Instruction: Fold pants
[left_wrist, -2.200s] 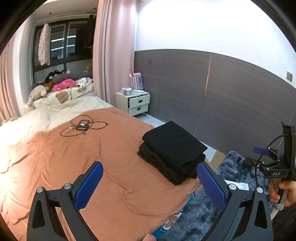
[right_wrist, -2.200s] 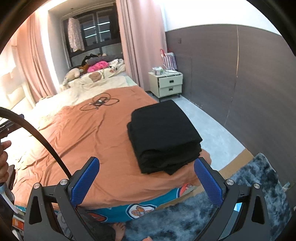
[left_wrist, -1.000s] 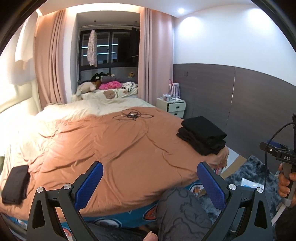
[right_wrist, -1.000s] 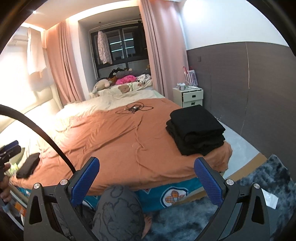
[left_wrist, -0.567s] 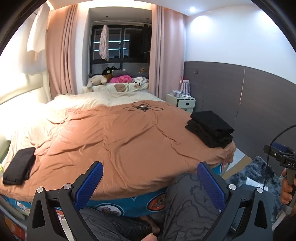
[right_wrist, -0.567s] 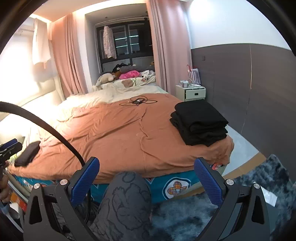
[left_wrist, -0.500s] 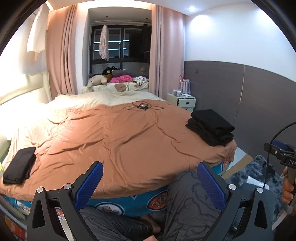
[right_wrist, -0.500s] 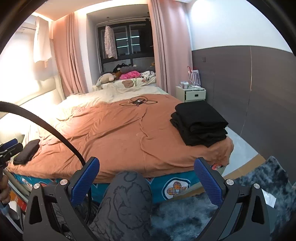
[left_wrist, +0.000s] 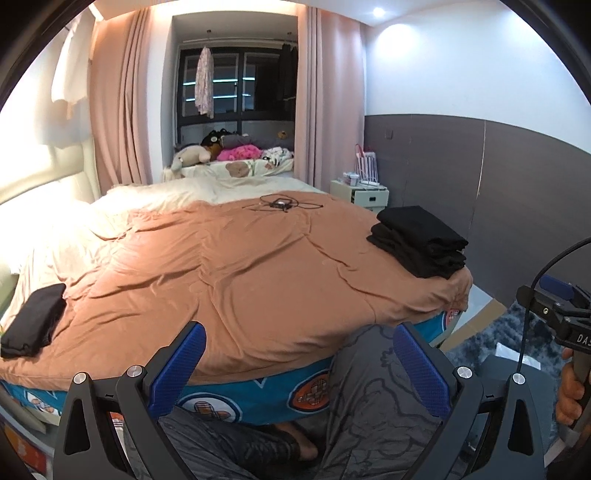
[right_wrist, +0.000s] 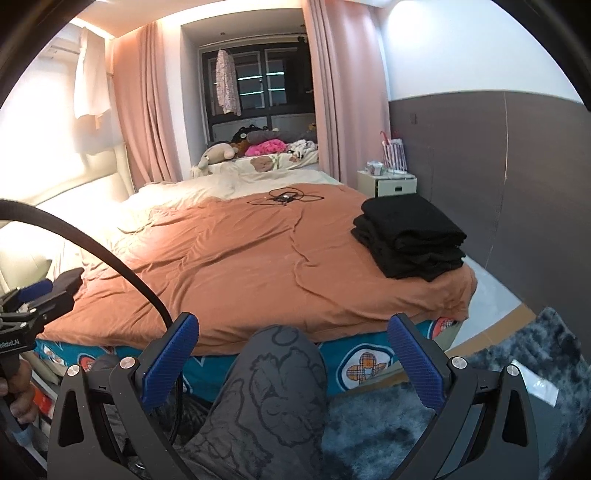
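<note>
Both grippers' jaws wide apart, empty: left gripper (left_wrist: 299, 363), right gripper (right_wrist: 295, 352).

Both views are bright and mostly sharp. Warm light pours from the left, washing out the headboard (left_wrist: 44, 192) and the cream bedding (right_wrist: 173, 194) nearly to white glare. A ceiling spotlight (left_wrist: 378, 12) throws a soft pool on the white wall (left_wrist: 461, 74). The window (right_wrist: 258, 85) is dark. Fisheye bending curves the room, black corners frame it, and the rug (right_wrist: 535, 369) looks slightly soft.

The bed's (left_wrist: 258, 280) foot hides the person's lower legs (left_wrist: 380, 406); their feet mostly unseen.
</note>
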